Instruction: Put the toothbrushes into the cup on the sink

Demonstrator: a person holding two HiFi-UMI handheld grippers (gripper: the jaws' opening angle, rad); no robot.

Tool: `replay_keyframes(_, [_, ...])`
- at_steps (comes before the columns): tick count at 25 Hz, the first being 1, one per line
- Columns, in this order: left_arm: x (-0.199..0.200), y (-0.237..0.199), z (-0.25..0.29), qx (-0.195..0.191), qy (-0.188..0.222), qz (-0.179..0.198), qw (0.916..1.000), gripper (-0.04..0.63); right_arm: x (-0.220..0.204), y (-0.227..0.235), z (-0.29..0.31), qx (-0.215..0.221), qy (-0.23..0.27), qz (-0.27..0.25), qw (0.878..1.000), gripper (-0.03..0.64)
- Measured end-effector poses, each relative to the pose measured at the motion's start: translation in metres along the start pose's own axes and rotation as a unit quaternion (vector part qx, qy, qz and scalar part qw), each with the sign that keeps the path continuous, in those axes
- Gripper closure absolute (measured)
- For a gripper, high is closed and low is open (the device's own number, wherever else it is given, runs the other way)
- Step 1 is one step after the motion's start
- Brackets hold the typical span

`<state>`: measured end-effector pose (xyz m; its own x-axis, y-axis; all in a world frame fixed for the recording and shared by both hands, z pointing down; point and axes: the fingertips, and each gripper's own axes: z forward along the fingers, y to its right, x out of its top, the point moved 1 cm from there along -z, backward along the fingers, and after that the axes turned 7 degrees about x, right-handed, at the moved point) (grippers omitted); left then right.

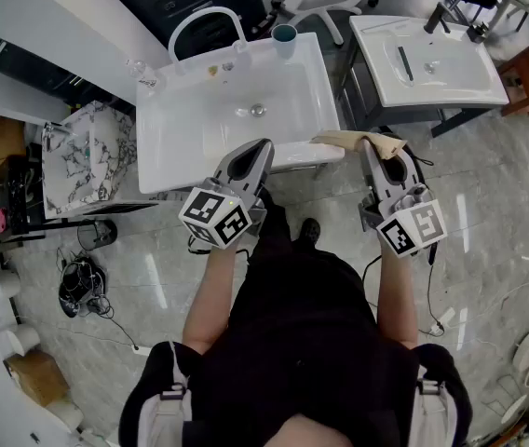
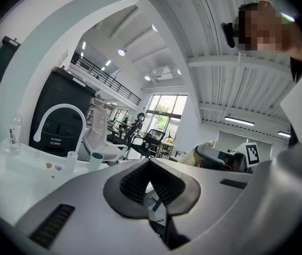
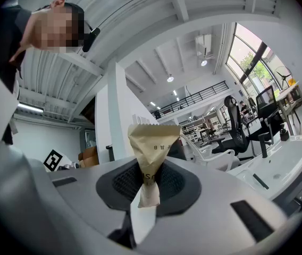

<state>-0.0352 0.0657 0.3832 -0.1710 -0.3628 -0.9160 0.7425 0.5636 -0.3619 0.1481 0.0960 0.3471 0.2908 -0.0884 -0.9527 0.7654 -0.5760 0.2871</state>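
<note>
Fingers (image 3: 120, 180) of your right gripper (image 1: 369, 149) are pinching a tan paper toothbrush packet (image 3: 152, 142) at its narrow end, and the wrapper fans out above the pads. Your left gripper (image 2: 150, 161) has its tips pressed together with nothing between them. Both hang just in front of the white sink (image 1: 167, 152), the packet by its front right corner. Now the containers: the teal cup (image 1: 284, 34) stands upright on the sink's back ledge, right of the arched white faucet (image 1: 199, 21) and well apart from the packet; what it holds, you cannot tell. A clear bottle (image 1: 140, 71) stands at the back left corner. Dark print runs across the packet, too creased to read, and the bottle's label is too small.
</note>
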Motion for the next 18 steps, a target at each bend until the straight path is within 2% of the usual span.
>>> replay_keyframes(18, [-0.004,0.016,-0.011,0.005,-0.003,0.010,0.9999,0.588,0.006,-0.017,-0.005,0.028,0.015,-0.008,0.999,0.543])
